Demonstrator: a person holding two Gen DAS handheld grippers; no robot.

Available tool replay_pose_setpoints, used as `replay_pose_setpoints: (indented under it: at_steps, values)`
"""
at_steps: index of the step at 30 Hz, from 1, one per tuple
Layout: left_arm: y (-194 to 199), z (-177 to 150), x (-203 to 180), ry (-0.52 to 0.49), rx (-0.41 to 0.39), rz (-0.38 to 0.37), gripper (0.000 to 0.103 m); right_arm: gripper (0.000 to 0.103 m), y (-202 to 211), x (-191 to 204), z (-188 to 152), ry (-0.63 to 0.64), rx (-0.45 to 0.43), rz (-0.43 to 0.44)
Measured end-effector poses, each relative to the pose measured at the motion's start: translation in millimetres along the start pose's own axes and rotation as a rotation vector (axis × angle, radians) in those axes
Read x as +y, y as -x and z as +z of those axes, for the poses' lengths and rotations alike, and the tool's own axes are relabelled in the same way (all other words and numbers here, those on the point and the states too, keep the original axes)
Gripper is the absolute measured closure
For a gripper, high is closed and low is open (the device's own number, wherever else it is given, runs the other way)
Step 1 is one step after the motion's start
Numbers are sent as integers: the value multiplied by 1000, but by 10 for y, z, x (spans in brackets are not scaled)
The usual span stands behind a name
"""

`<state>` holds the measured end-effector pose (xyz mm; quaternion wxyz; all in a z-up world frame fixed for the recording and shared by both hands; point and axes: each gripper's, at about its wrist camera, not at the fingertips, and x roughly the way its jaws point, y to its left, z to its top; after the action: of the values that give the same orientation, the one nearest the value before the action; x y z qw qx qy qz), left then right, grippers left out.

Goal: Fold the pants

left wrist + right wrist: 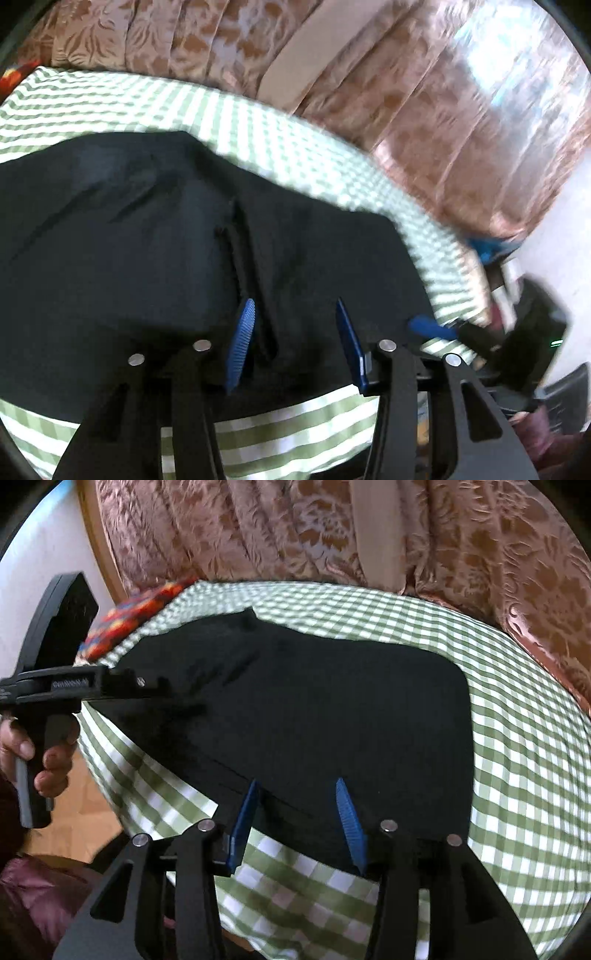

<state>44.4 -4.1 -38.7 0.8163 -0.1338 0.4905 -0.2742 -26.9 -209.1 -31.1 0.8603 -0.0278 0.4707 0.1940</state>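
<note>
The black pants [147, 236] lie folded flat on a green-and-white checked cloth [258, 125]; they also show in the right wrist view [314, 709]. My left gripper [293, 312] is open and hovers just above the near part of the pants, a seam running between its blue pads [240, 339]. My right gripper [295, 790] is open over the pants' near edge, holding nothing. The left gripper's body shows in the right wrist view at the left [55, 686], held by a hand. The right gripper shows blurred at the right in the left wrist view [524, 332].
The checked cloth [517, 738] covers a table. A brown floral curtain [332, 528] hangs close behind the table's far edge. A red patterned item [136, 613] lies at the far left corner. A white wall [37, 554] and wooden floor [85, 812] show to the left.
</note>
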Motion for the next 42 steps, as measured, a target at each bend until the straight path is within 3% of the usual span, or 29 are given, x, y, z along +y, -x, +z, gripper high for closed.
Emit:
replay_pose_setpoints:
  at_steps: [1,3,5,9,16,20,25,28,30,32,36,38,40,42]
  values:
    - [-76,-46,22,-6,29,23,77,60,-51,2,0,10,11,-11]
    - [-103,-90,70,-1,33,34,84,73,-85,0,-12,19,15,-20]
    - [-51,-84,89,10,12,17,87,93,-80,17,-1,34,13,-23]
    - [101,-92,3,-23,-31,-9,88,96,78,15,23,37,-18,-6]
    - [-28,-242,93,-9,6,11,86,89,-1,15,-113,34,34,40]
    - [109,-223,127,26,-36,-24,83,55,59,34,-64,73,58,99]
    - [227,-292,131,-3,-49,39,83,54,202,68,143,64,11,162]
    - [272,-325,140,-3,-65,62,73,54,150,145,389,41,-34,196]
    - [313,-338,138,-10,-83,99,67,57,-22,226,585,23,-44,201]
    - [366,-354,133,-21,-97,131,67,68,-223,301,742,24,-38,177]
    - [486,-387,217,-25,-119,200,67,68,-629,502,1007,54,-22,161]
    - [542,-390,285,-16,-127,231,67,64,-843,639,1043,79,20,188]
    - [601,-386,354,-8,-140,301,67,60,-1051,783,966,126,56,131]
    - [657,-380,405,-6,-152,363,63,56,-1070,938,826,195,-4,52]
